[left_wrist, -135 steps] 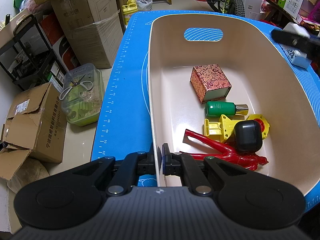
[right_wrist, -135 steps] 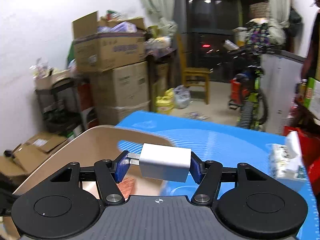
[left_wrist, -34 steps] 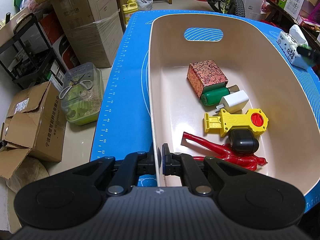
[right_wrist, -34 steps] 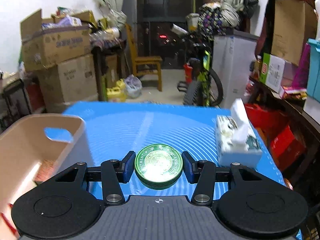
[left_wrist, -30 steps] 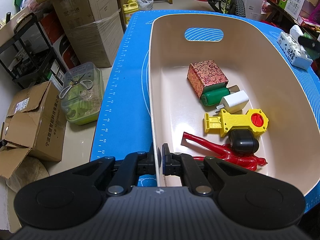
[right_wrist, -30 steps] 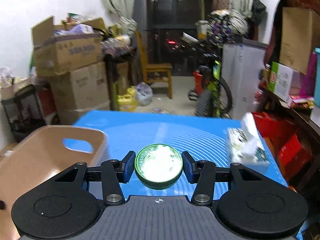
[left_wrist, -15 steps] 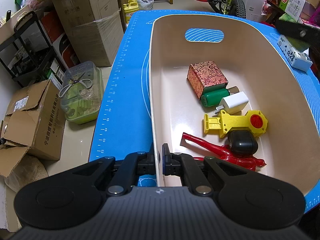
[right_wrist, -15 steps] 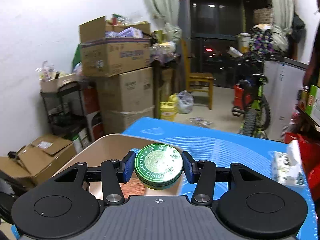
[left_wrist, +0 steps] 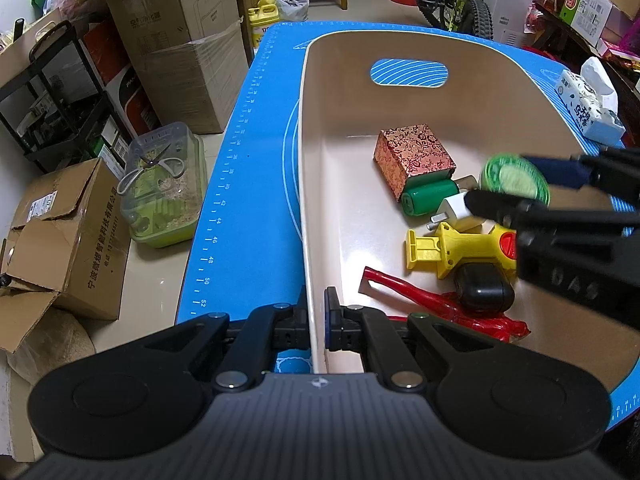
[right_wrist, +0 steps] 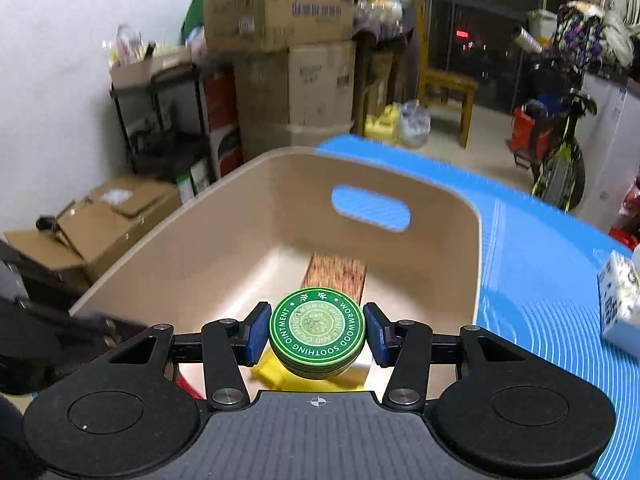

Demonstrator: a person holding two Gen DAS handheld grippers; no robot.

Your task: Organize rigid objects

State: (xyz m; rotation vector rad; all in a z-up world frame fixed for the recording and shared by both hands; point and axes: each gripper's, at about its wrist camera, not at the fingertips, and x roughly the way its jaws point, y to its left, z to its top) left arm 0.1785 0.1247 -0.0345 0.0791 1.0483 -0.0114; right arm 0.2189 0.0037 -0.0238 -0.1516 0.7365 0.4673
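Note:
A beige bin (left_wrist: 472, 50) (right_wrist: 224, 240) stands on the blue mat (left_wrist: 248, 184). My left gripper (left_wrist: 317, 320) is shut on the bin's near rim. My right gripper (right_wrist: 317, 334) (left_wrist: 516, 184) is shut on a round green ointment tin (right_wrist: 317, 332) (left_wrist: 514, 174) and hangs over the bin's inside. On the bin's floor lie a red patterned box (left_wrist: 414, 156) (right_wrist: 334, 276), a green bottle (left_wrist: 430, 196), a white plug (left_wrist: 454, 210), a yellow toy (left_wrist: 452, 248) (right_wrist: 276, 376), a black case (left_wrist: 482, 286) and a red tool (left_wrist: 424, 300).
A tissue pack (left_wrist: 588, 106) (right_wrist: 620, 300) sits on the mat right of the bin. Cardboard boxes (left_wrist: 176, 40), a black rack (left_wrist: 52, 92) and a clear container (left_wrist: 164, 188) stand on the floor to the left. A bicycle (right_wrist: 560, 136) and chair (right_wrist: 448, 96) are behind.
My right gripper has carried the green tin leftward from above the mat to above the bin's inside, entering the left wrist view. The left gripper has kept still on the rim.

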